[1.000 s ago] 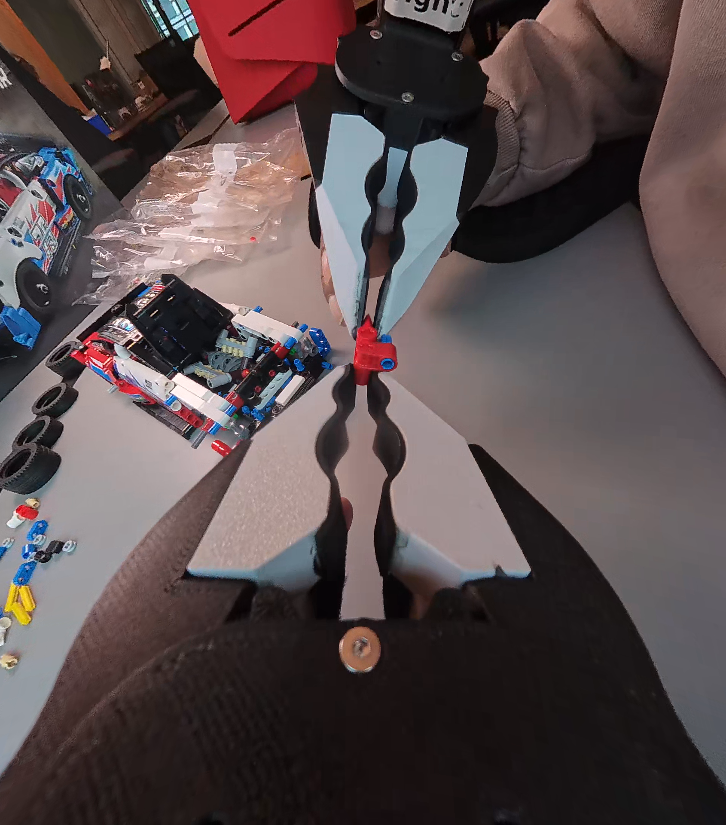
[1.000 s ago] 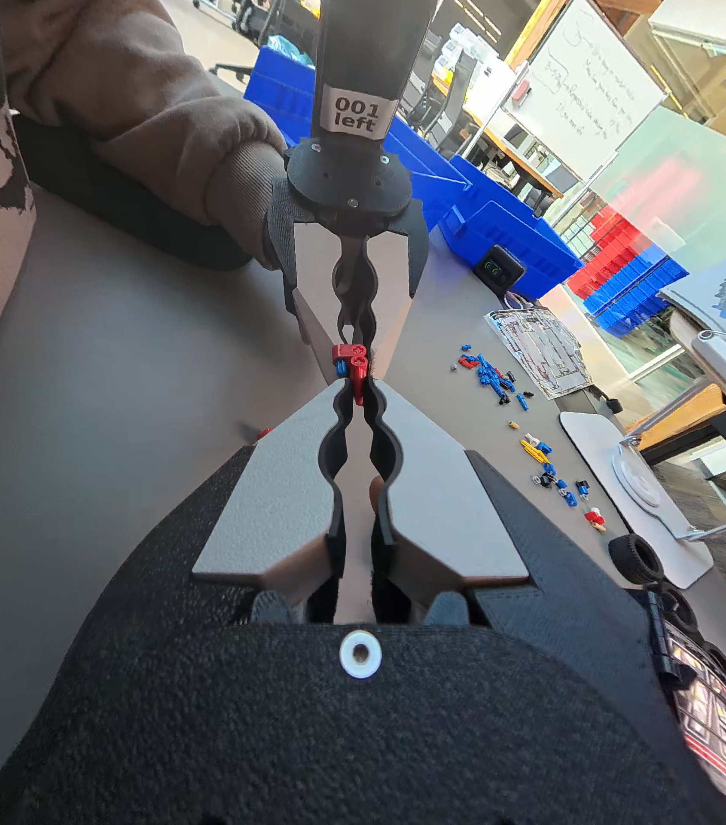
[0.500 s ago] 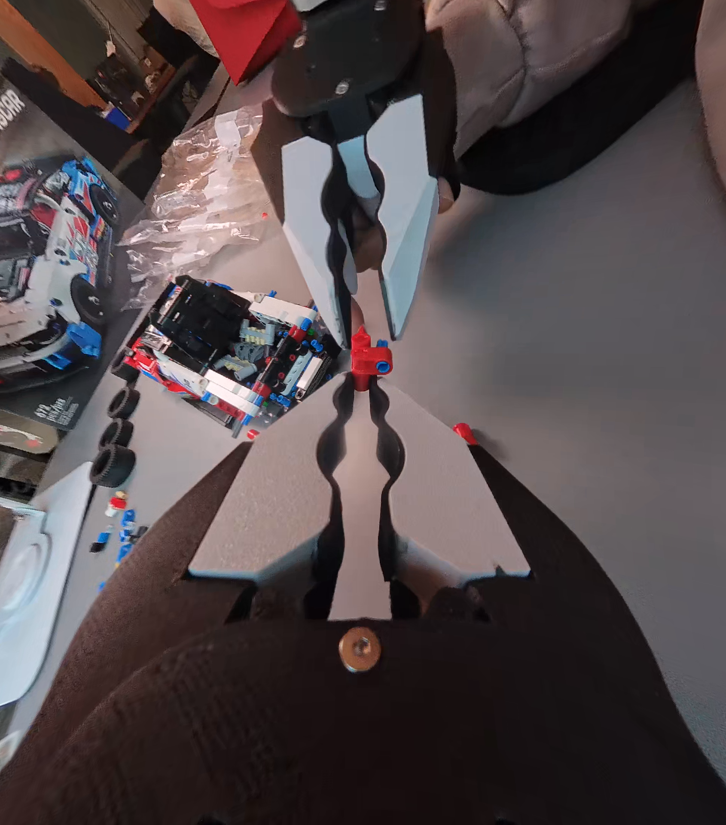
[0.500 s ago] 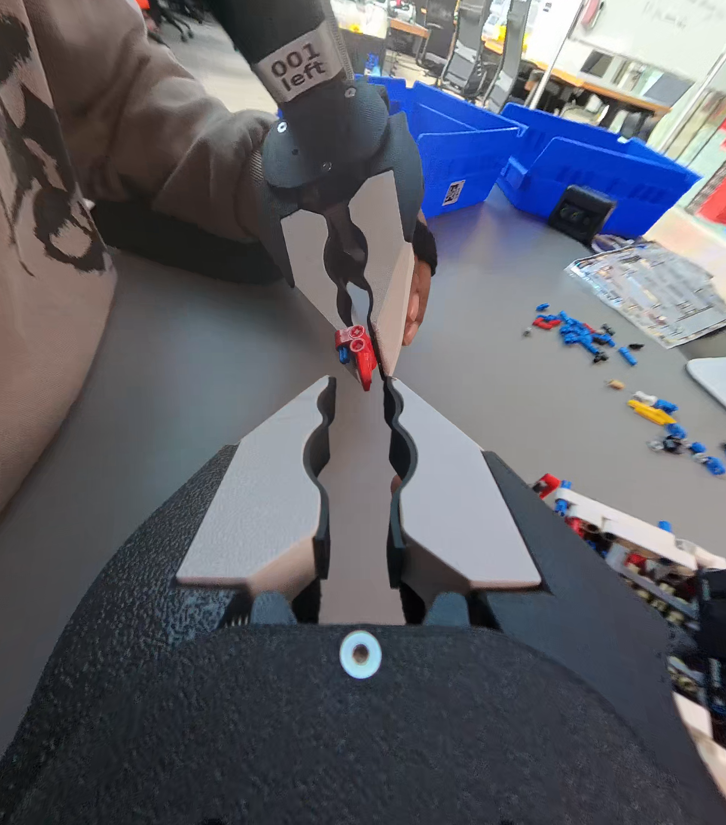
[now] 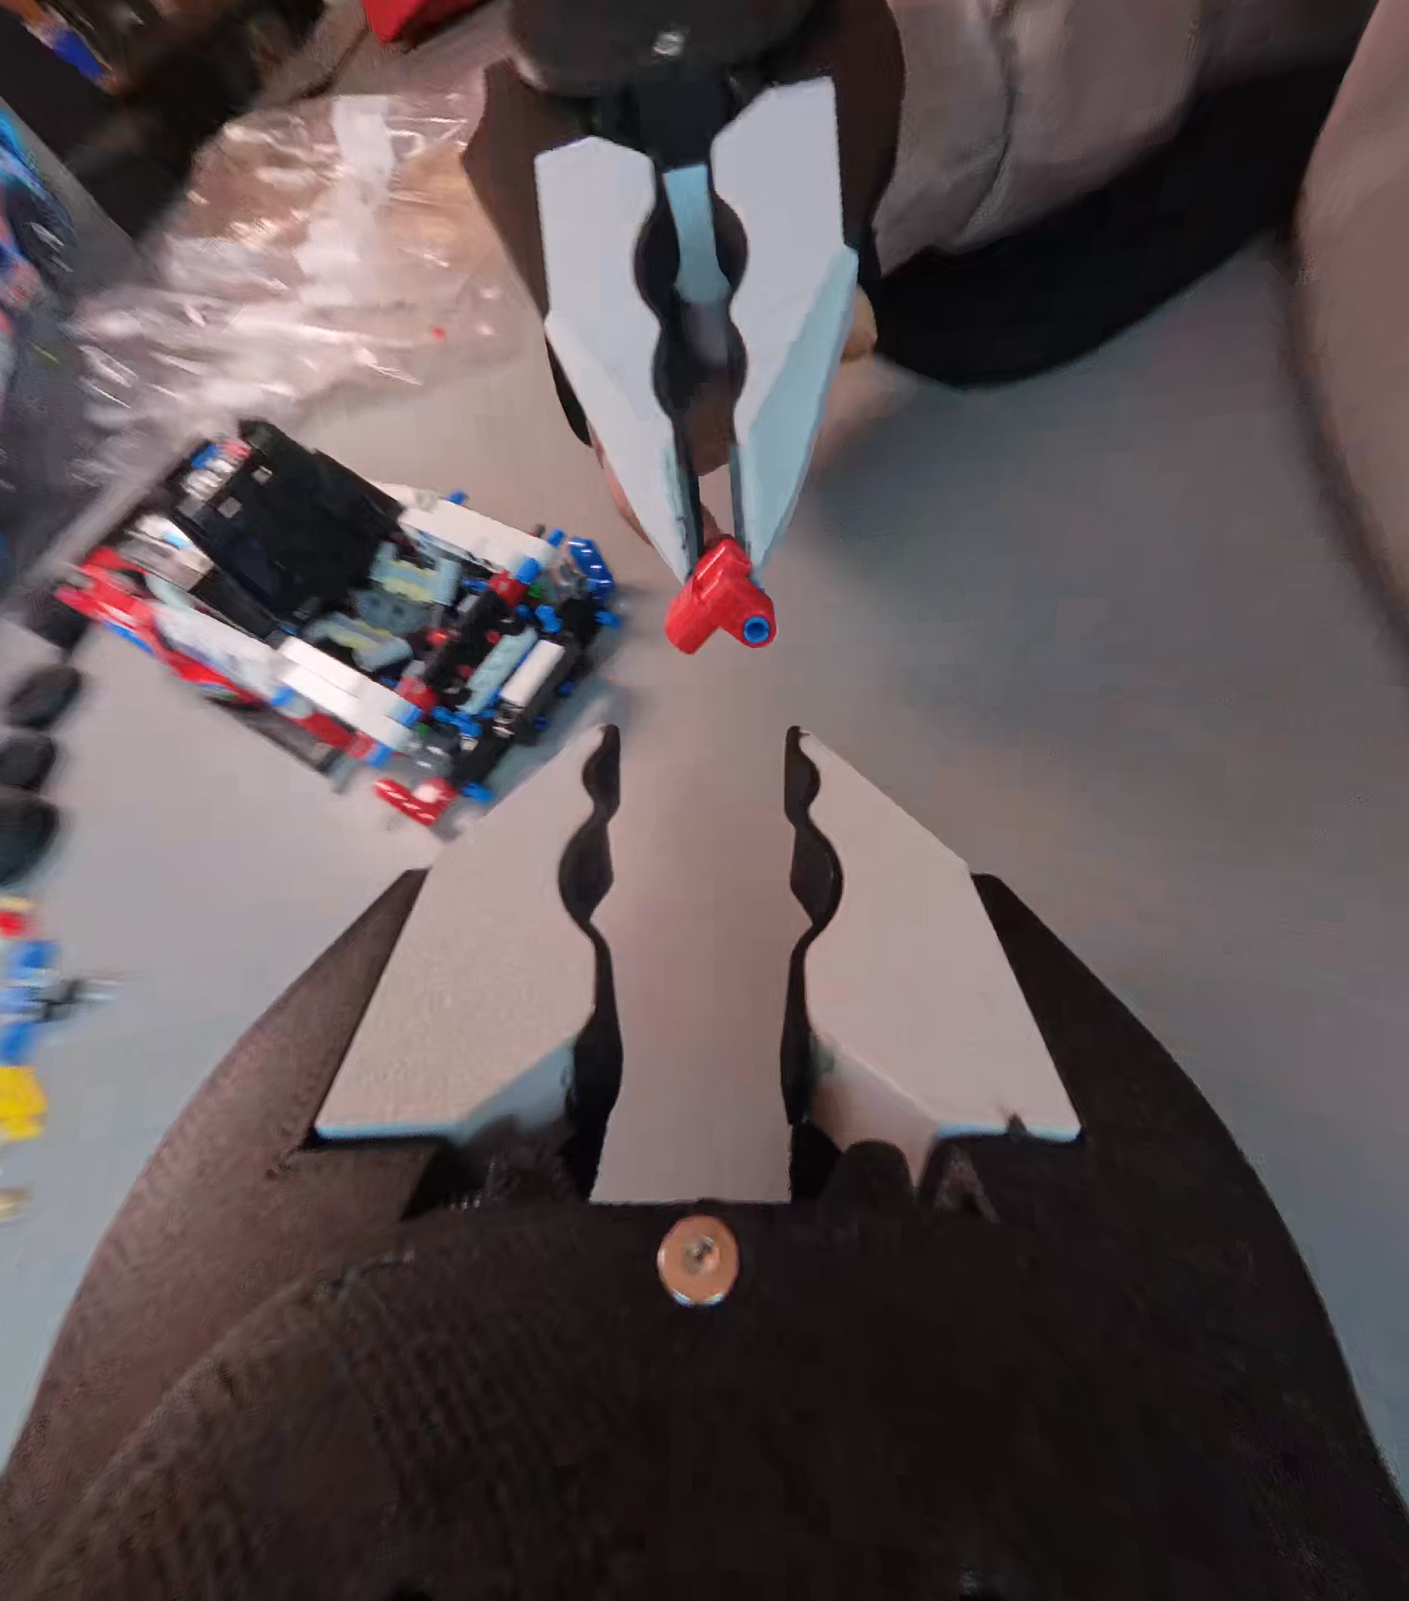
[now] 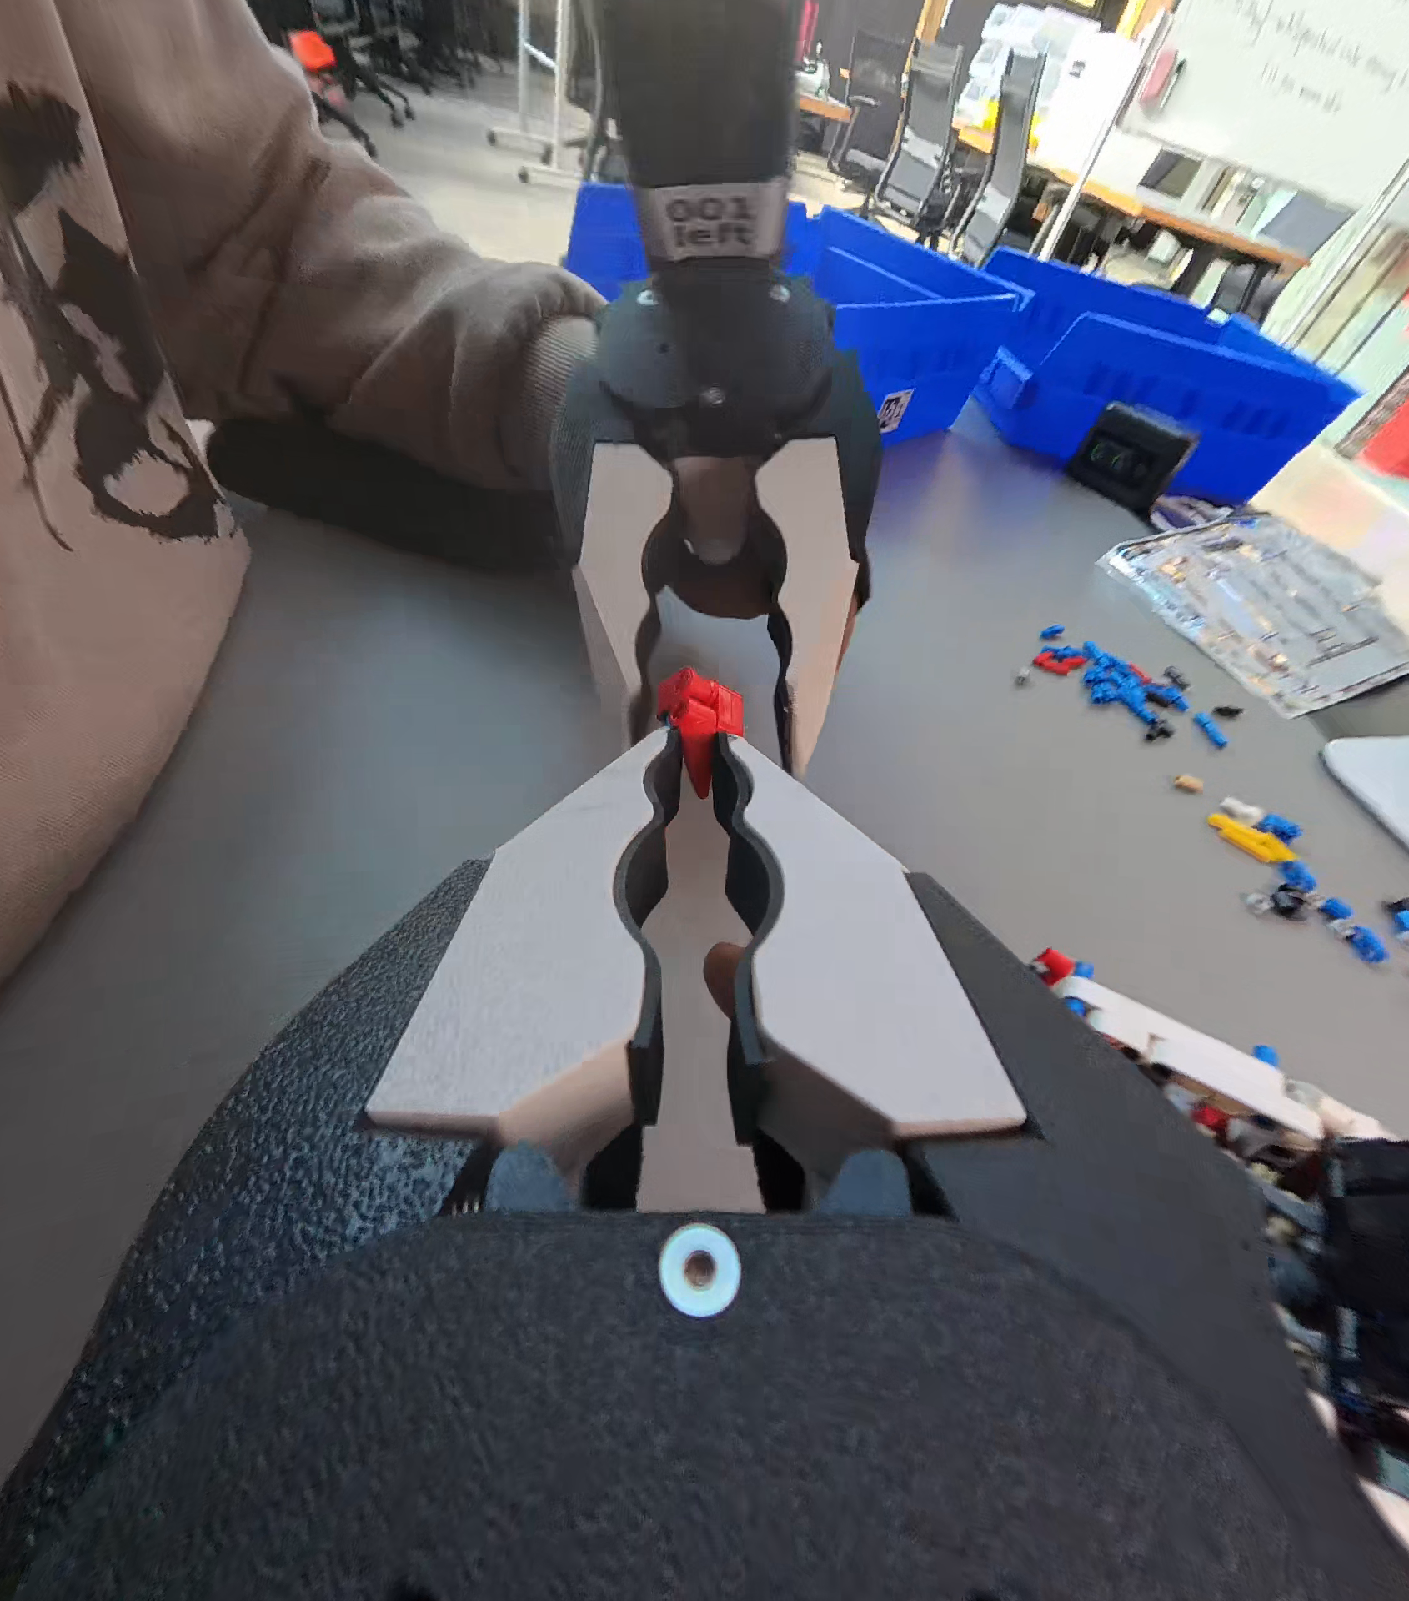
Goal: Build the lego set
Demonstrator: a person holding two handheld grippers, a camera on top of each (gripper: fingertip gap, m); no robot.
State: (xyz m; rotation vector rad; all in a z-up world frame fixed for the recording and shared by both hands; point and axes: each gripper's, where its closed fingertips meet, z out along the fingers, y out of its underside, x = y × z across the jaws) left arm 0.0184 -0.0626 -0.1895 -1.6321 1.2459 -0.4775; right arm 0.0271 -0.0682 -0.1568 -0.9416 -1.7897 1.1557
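The right tongs point(image 6: 697, 736) pinch the small red piece point(image 5: 718, 598) only at their tips while the left tongs point(image 5: 701, 745) stand released, so it may twist out and drop onto the grey surface point(image 5: 1117, 693).

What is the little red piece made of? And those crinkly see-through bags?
The little red piece looks like hard, shiny plastic: smooth, bright, with crisp moulded edges. The bags seem to be thin clear plastic film: wrinkled, glinting, the table showing through.

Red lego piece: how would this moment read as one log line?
left gripper: open, empty | right gripper: shut on red piece | piece: above table | car model: on table
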